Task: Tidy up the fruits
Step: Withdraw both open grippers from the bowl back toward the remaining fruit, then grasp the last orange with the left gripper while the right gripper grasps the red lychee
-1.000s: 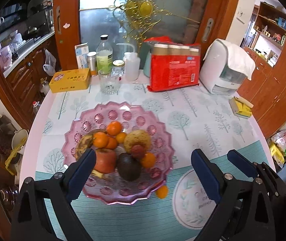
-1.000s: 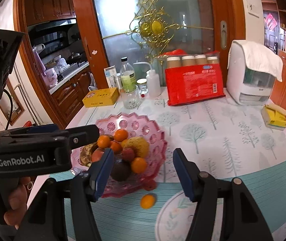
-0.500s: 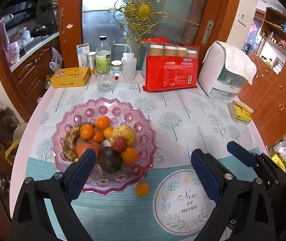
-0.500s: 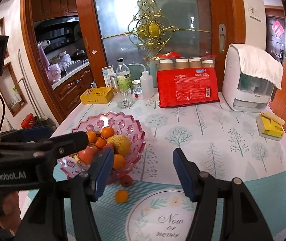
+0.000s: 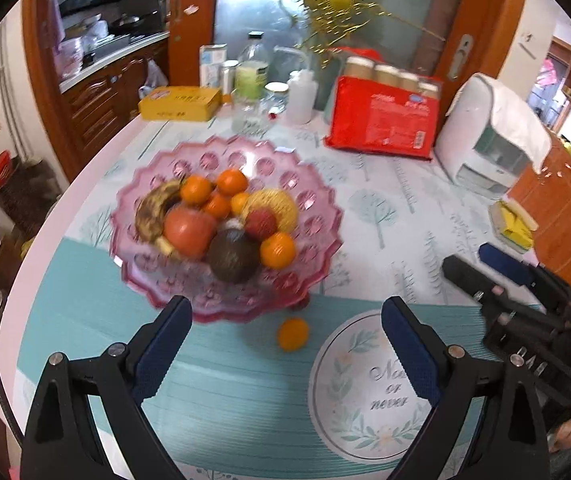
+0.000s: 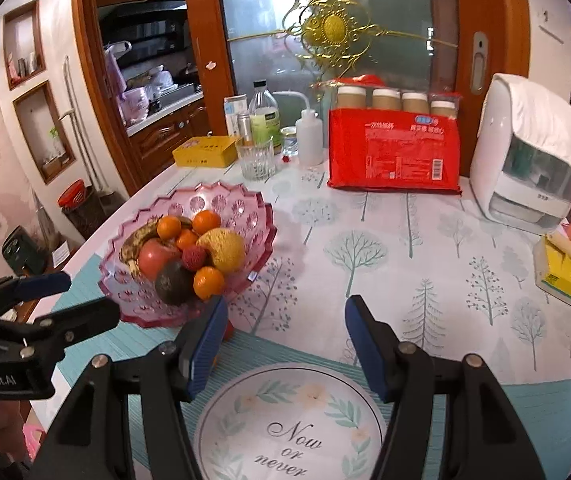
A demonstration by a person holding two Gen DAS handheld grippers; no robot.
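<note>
Both grippers have pulled back from the pink glass bowl (image 5: 317, 216) since a second ago, so more of the teal placemat now shows in front of it, and the loose mandarin (image 5: 293, 333) that sat tight against the bowl's edge now shows plainly on the mat. The left gripper (image 5: 283, 354) hovers above the mat with its blue-padded jaws spread wide and nothing between them; the mandarin lies just beyond the gap, at about 12 o'clock from it, and at 6 o'clock from the bowl. The right gripper (image 6: 285, 342) is likewise spread and empty, over the round "Now or never" print (image 6: 291, 424), with the bowl at its 10 o'clock. In the right wrist view the mandarin is almost wholly hidden behind the gripper's left finger. A small red fruit (image 5: 304, 302) peeks from under the bowl's near rim. Piled in the bowl are several mandarins, a red apple (image 6: 156, 255), a browned banana (image 5: 153, 210), a dark avocado (image 6: 173, 282), a lychee (image 6: 194, 258) and a yellow fruit (image 6: 223, 249). At 12 o'clock stands a red package (image 6: 395, 156), and at 2 o'clock a white appliance (image 6: 525, 168)
</note>
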